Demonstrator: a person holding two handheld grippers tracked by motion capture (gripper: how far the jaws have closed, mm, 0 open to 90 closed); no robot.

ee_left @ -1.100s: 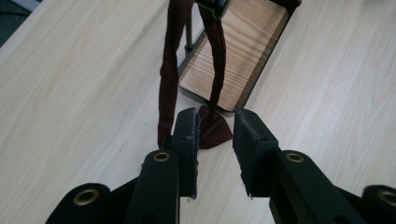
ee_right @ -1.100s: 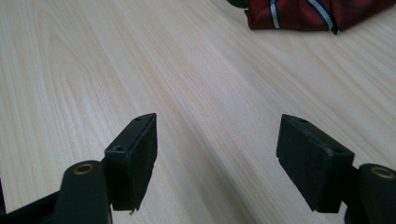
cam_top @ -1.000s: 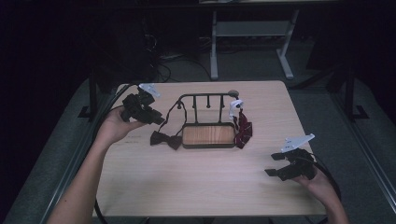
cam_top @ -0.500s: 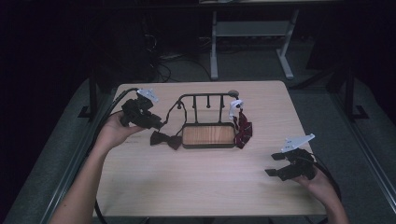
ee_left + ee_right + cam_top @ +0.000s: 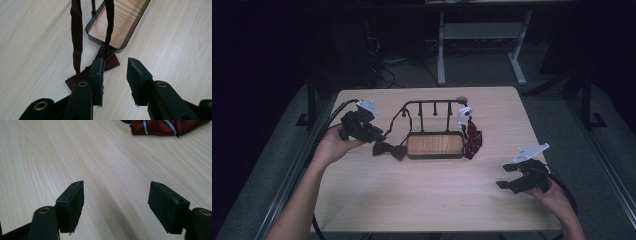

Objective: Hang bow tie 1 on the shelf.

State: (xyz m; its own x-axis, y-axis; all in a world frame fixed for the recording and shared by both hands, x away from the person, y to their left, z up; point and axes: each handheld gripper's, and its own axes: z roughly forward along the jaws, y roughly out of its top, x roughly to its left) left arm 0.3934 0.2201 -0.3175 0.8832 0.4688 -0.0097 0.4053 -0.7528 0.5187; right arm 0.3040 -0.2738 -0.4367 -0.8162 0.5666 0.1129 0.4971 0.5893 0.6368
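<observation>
Inspection, left to right. Left hand-held gripper stands just beside the dark bow tie, jaws apart and just opening further, nothing between them. Its strap hangs from the rack; the bow itself lies on the worktop, touching the rack's wooden base. Judgement: withdraw straight back, clear of the strap, so the loop is not dragged off. The bow is deep maroon, soft, slightly crumpled. Right hand-held gripper rests well apart, jaws wide and empty.

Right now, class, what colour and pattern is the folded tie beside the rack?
Dark red tie with white and blue stripes, clearest in the right gripper view.
</observation>
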